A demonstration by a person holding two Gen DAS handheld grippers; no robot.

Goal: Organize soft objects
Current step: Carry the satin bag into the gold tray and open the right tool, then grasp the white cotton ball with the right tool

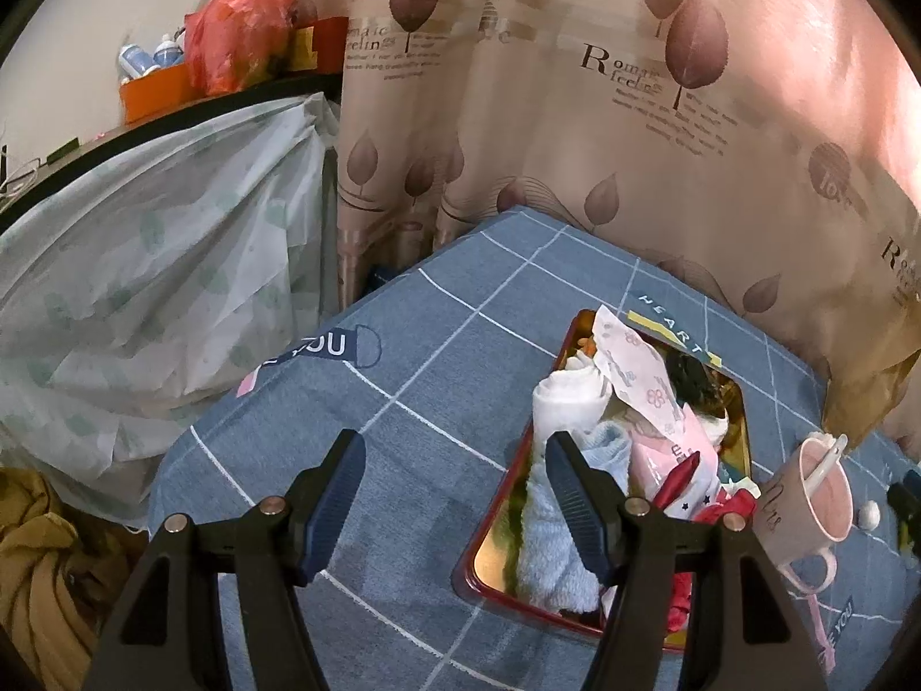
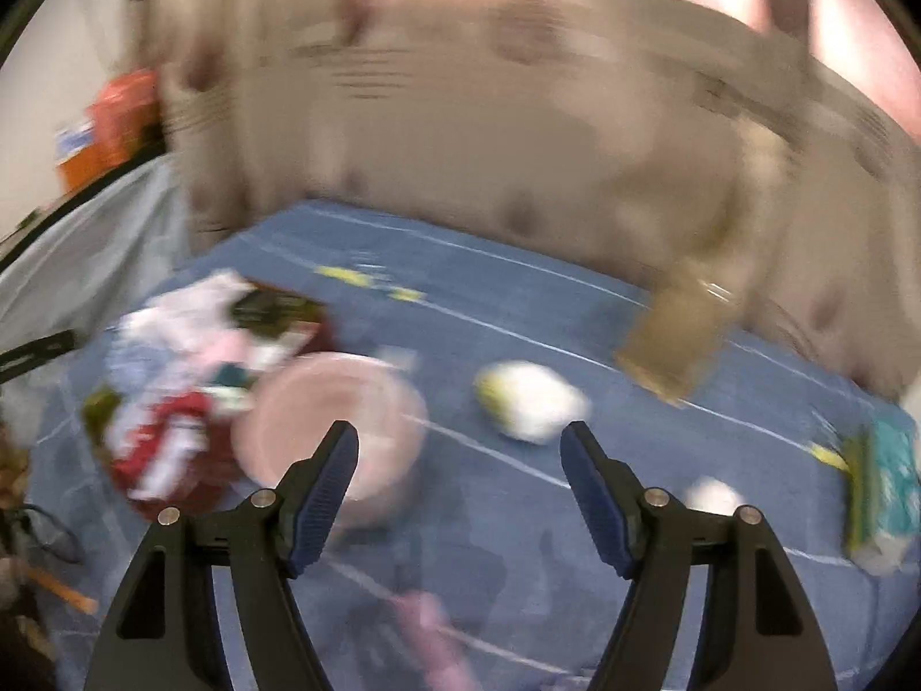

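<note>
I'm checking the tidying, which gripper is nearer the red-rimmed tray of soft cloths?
Left. The left gripper hangs open with one finger over the red-rimmed tray; the right gripper, open and empty, is off beside the pink mug.

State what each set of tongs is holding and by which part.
Nothing is held. The left tongs stand open above the cloth beside the tray; the right tongs are open and empty.

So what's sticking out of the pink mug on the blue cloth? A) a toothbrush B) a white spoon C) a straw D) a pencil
B: in the left wrist view a white spoon leans inside the pink mug, which stands on the blue cloth beside the red-rimmed tray.
</note>
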